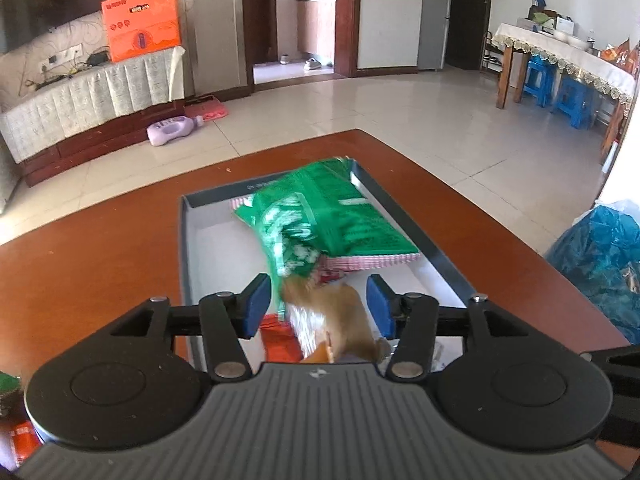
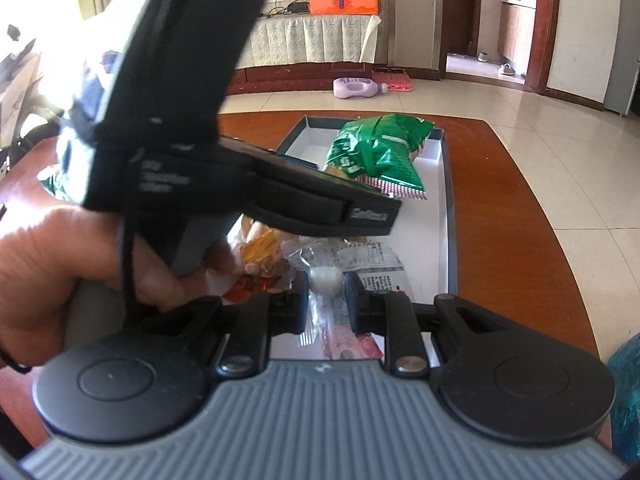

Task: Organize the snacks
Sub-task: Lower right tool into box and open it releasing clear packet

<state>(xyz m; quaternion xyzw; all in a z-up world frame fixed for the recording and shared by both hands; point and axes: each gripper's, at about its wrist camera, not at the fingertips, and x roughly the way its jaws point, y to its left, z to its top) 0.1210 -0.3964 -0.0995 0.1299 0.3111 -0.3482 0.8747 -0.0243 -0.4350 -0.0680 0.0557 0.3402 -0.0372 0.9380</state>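
L gripper point(image 1: 318, 306) is hanging low over the near end of the box point(image 1: 188, 240) w/ its blue pads point(image 1: 256, 304) spread wide apart, holding nothing; the green snack bag point(image 1: 332, 216) is blurring just ahead of and between them, apparently dropping or being let go into the box, its far end resting against the box's back corner. Under it a pink-checked pack point(image 1: 376, 260) is lying flat, and an orange wrapper point(image 1: 280, 338) is sitting at the near end. Moving right, the R gripper point(image 2: 326, 304) is pinching shut on a clear wrapper point(image 2: 320, 320) w/ a white round sweet inside, right at the box's near edge on the brown table point(image 2: 520, 208). In the right view the green bag point(image 2: 376, 148) is looking puffy and crumpled: prob. light, air-filled, slick film, contents crushable. Best hold is judged to be the crimped seam at either end, not the belly, w/ a gentle squeeze. The clear wrapper is thin and floppy, so it's likely to slip or twist if held loosely.
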